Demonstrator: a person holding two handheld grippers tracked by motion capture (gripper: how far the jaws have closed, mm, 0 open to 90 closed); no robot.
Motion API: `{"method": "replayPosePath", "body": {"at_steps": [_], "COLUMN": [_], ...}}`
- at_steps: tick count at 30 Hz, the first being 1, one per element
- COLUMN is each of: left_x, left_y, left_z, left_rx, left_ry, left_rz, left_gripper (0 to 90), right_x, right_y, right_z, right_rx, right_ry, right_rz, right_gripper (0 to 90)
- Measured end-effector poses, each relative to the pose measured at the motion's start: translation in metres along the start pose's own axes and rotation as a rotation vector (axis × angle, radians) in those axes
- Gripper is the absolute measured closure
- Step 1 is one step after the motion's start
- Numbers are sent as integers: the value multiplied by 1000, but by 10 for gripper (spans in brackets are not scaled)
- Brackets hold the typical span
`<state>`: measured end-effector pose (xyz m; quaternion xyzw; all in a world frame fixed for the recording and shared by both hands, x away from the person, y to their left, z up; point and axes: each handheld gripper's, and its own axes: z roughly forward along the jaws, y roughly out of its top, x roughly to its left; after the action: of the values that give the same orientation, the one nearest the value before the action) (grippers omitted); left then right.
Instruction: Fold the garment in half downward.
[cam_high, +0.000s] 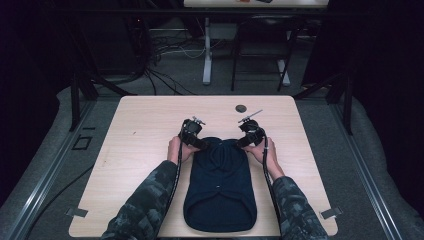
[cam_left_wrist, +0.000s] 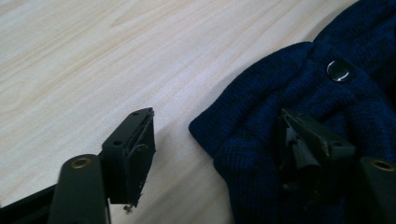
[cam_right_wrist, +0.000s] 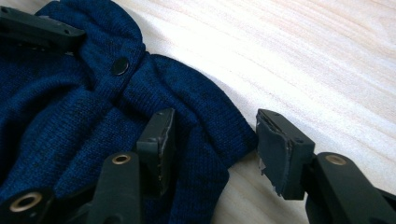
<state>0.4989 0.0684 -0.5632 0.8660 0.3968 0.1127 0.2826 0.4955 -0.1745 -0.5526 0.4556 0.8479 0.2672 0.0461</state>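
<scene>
The left gripper (cam_high: 194, 136) and right gripper (cam_high: 250, 135) both stand open, each straddling an upper corner of a navy knit garment (cam_high: 220, 190), nothing clamped yet. The garment lies flat near the table's (cam_high: 150, 115) front edge, midway across, its snap button (cam_left_wrist: 339, 70) showing at the top. No grasp is made; any lifting or folding appears still ahead. A small dark disc (cam_high: 241, 108) sits near the far edge.
</scene>
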Motion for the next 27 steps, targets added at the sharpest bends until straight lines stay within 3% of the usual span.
{"method": "replayPosePath", "body": {"at_steps": [9,20,25,27], "left_x": [-2,-4,-6,-6], "left_y": [0,1,2,2], "left_z": [1,1,0,0], "left_rx": [10,16,17,16], "left_ry": [-29,-39,-53,-55], "left_rz": [17,41,58,60], "left_gripper": [418,490,553,594], "right_x": [1,6,9,11], "right_y": [-1,-2,-5,-8], "right_z": [5,5,6,9], "right_rx": [15,16,-6,-50], "right_ry": [9,21,27,36], "right_rz": [-9,-50,-63,-23], "right_gripper": [505,625,671,682]}}
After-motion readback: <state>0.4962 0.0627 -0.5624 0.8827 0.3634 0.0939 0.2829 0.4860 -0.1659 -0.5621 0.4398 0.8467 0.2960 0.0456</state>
